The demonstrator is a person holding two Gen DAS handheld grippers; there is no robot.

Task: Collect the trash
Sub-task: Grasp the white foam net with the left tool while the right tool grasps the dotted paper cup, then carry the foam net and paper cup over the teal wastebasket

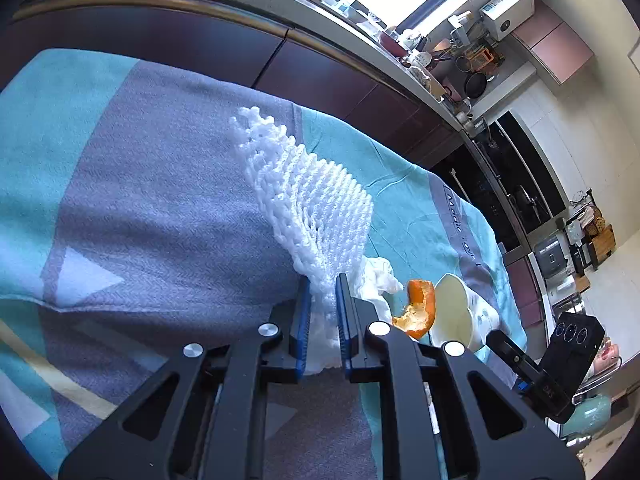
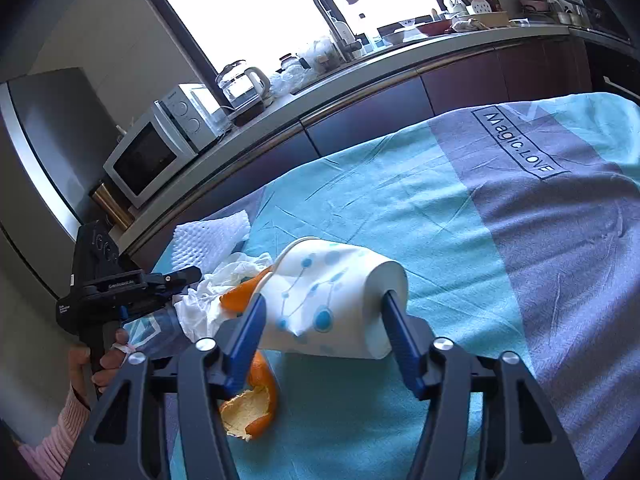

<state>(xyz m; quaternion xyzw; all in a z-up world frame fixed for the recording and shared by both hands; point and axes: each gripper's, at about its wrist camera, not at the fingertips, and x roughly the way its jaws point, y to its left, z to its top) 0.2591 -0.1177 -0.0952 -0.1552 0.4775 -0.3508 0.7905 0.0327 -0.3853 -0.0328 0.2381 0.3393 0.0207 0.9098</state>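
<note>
A white foam fruit net rises from my left gripper, whose blue pads are shut on its lower end. To its right lie a crumpled white tissue, an orange peel and a paper cup on its side. In the right wrist view my right gripper straddles the blue-dotted paper cup. One pad presses its wall near the mouth, the other its base. One peel piece sits at the cup's mouth, another under the left finger. The foam net and tissue lie beyond.
A teal and grey tablecloth covers the table. Behind it runs a dark kitchen counter with a microwave, a glass kettle and a faucet. A hand in a pink sleeve holds the left tool.
</note>
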